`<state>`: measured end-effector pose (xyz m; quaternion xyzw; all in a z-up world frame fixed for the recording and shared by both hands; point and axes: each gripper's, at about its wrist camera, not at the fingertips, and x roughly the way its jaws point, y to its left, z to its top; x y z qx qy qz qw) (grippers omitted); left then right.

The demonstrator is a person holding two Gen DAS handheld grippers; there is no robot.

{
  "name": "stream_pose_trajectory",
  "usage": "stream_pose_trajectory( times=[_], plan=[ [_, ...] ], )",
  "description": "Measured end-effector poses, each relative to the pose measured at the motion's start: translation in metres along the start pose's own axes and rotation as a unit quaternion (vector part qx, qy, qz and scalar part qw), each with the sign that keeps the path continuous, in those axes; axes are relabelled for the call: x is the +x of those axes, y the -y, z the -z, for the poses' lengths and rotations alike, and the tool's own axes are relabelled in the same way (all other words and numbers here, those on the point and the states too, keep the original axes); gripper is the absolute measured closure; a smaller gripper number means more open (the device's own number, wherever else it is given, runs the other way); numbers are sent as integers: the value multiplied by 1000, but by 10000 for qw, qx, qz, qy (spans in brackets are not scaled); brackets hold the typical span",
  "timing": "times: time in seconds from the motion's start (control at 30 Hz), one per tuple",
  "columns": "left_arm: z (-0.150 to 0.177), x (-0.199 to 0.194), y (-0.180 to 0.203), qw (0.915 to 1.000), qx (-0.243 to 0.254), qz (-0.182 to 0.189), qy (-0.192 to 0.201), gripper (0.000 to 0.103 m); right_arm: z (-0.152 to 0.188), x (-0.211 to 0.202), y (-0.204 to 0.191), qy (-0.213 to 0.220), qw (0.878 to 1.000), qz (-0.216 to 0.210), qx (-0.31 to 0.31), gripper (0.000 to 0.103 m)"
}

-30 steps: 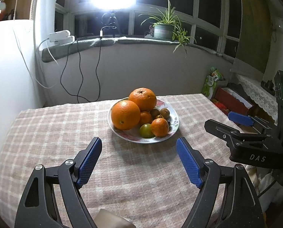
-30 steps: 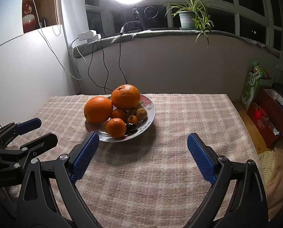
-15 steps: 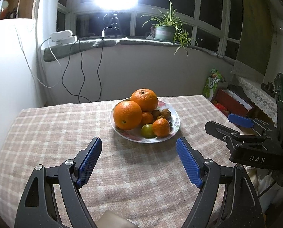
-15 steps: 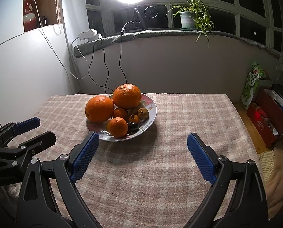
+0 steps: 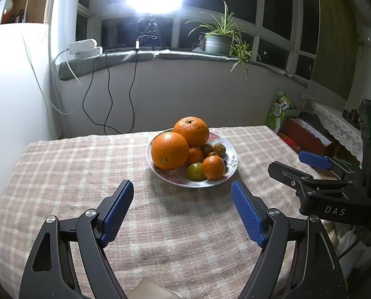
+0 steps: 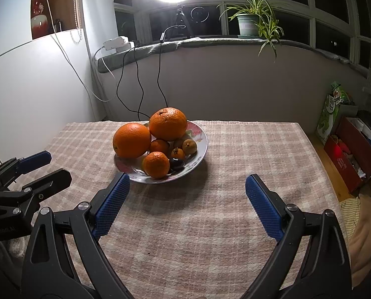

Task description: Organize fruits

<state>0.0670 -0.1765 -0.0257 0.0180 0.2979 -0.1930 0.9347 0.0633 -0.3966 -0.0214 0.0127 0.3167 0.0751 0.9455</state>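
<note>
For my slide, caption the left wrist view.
Open left gripper faces a floral plate piled with oranges on a checked tablecloth; open right gripper alongside.

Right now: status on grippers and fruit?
Left gripper open, empty. Right gripper open, empty. Fruit all piled on plate, untouched; big orange in front. Checked cloth between grippers and plate bare.

bare checked cloth [image 5: 68, 174] lies between the wide-spread left gripper [image 5: 183, 214] and the plate [image 5: 231, 172]; the same open stretch lies ahead of the spread right gripper [image 6: 185, 200]; two big oranges [image 5: 170, 150] fill the plate's far side; the grippers sit side by side, crowding each other.
</note>
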Motion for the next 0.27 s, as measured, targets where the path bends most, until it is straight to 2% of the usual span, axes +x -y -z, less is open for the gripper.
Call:
stream_pose_trajectory(
  times=[0.27],
  plan=[
    [1, 2, -1, 10000, 15, -25, 24, 22, 2, 5, 6, -52, 9999, -11, 90, 7]
  ],
)
